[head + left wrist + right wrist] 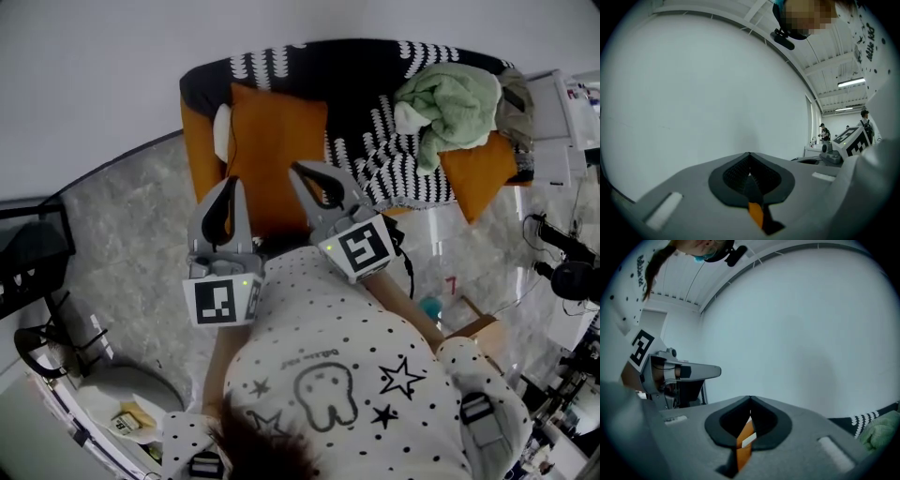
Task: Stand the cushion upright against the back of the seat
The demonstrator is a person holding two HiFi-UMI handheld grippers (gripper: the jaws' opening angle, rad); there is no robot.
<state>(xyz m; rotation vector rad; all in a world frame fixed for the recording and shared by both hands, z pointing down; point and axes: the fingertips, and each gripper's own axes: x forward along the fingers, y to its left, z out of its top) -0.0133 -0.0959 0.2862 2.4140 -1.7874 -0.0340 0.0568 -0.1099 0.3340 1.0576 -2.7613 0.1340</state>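
already upright, cushion point(277, 155) at seat's point(361, 84) edge

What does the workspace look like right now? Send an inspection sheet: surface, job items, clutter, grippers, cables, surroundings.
Surface: orange seat with a black-and-white patterned throw over its back; grey marbled floor below.
Job's things: square orange fabric cushion at the seat's left end, apparently leaning on the back.
Clutter: crumpled green cloth and a second orange cushion at the right end.
Grippers: left gripper and right gripper both shut, holding nothing, near the square cushion.
Cables: black cables at the right edge.
Surroundings: plain white wall; cardboard box on the floor; people far off.
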